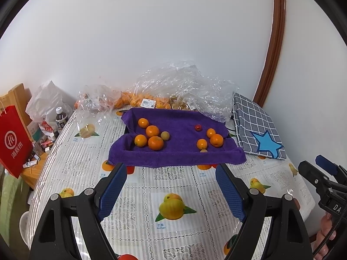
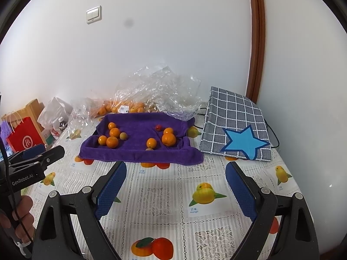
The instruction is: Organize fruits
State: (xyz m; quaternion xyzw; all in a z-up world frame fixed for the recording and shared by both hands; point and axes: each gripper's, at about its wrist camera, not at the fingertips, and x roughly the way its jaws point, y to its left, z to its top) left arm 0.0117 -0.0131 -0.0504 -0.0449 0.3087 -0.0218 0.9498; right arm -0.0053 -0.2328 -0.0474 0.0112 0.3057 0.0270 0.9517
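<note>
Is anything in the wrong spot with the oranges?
Yes: a small pale green-brown fruit sits among the left group of oranges on the purple towel, and a tiny red fruit lies near the right group.

Ahead of the left claw [image 1: 171, 191], whose pads are textured blue on black arms, a deep purple terry towel [image 1: 180, 151] carries round orange citrus fruits [image 1: 155, 143], one pale yellow-green fruit [image 1: 165, 135] and one small red fruit [image 1: 198, 127]. The counter's white lace-patterned cloth [image 1: 138, 186] shows printed yellow mangoes. Right of the claw lies a grey cloth with a white grid [image 1: 253, 117] and a blue star.
</note>
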